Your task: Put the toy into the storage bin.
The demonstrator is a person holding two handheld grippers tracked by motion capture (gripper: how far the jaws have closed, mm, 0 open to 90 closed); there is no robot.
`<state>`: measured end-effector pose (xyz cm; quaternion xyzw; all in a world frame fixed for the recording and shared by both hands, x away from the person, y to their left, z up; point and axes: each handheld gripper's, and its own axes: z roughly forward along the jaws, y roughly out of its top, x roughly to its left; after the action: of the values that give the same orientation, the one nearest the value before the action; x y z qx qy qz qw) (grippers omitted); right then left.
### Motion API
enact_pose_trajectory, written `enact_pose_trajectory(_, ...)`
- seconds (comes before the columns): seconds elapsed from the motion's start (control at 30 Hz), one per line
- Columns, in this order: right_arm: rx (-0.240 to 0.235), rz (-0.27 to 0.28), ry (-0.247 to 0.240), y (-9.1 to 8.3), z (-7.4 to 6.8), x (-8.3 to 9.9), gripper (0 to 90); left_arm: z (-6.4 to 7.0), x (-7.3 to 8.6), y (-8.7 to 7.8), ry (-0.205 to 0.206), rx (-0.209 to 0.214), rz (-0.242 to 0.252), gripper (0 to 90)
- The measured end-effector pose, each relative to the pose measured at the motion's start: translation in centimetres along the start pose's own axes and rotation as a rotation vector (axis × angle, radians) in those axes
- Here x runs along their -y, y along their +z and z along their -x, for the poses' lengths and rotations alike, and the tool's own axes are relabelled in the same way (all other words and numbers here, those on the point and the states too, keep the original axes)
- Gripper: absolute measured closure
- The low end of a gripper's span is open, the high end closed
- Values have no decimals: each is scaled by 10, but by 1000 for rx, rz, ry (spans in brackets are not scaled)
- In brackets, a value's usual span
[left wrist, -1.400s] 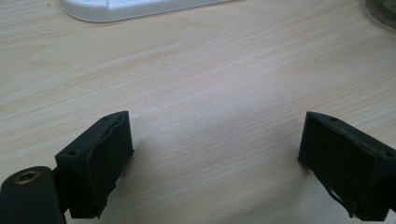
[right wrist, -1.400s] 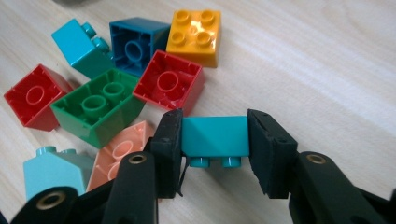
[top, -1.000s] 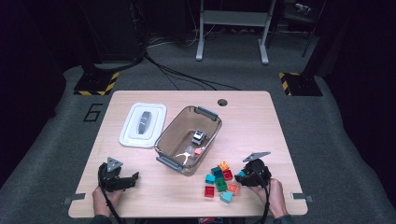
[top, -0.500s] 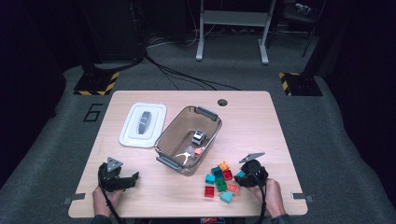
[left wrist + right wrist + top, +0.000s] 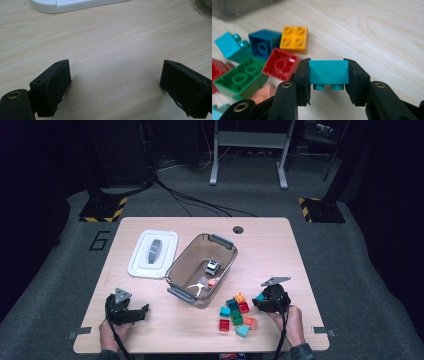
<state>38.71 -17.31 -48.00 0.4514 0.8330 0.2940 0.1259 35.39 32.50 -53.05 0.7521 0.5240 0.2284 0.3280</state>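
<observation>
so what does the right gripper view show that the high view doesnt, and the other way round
Right gripper view alone: the studs on the small teal plastic brick point toward the camera, and the black fingers press its two sides. High view alone: the clear brown plastic bin, the white rectangular lid and the left gripper. Both: the right gripper and the loose pile of coloured bricks on the wooden table.

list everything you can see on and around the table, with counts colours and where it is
teal brick: 1, clamped in the right gripper's jaws
loose bricks: about eight; blue, orange, red, green, teal, salmon; on the table right of the bin
bin: 1, clear brownish, table centre, few small items inside
lid: 1, white, left of the bin
table: 1, light wood
left gripper: 1, black, jaws open over bare table, front left
right gripper: 1, black, front right
</observation>
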Motion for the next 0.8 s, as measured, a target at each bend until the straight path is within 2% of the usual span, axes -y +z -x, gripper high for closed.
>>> enact_pose_trajectory(0.03, -15, 1, -3, -1, 1, -3, 589, 0, 0, 0, 0, 1, 0, 95)
enact_pose_trajectory(0.17, -19, 42, 9, -4, 2, -16, 589, 0, 0, 0, 2, 0, 2, 95)
enact_pose_trajectory(0.27, -41, 76, 3, -5, 3, -27, 588, 0, 0, 0, 3, 1, 1, 96)
enact_pose_trajectory(0.33, -40, 94, -4, -6, 2, -33, 588, 0, 0, 0, 2, 1, 0, 96)
enact_pose_trajectory(0.53, -50, 124, -24, -14, 0, -56, 588, 0, 0, 0, 4, 1, 0, 99)
enact_pose_trajectory(0.77, -51, 142, -68, -24, -4, -74, 589, 1, 0, 0, 3, 3, 1, 106)
enact_pose_trajectory(0.8, -54, 144, -62, -26, -4, -77, 589, 1, 0, -1, 4, 4, -1, 106)
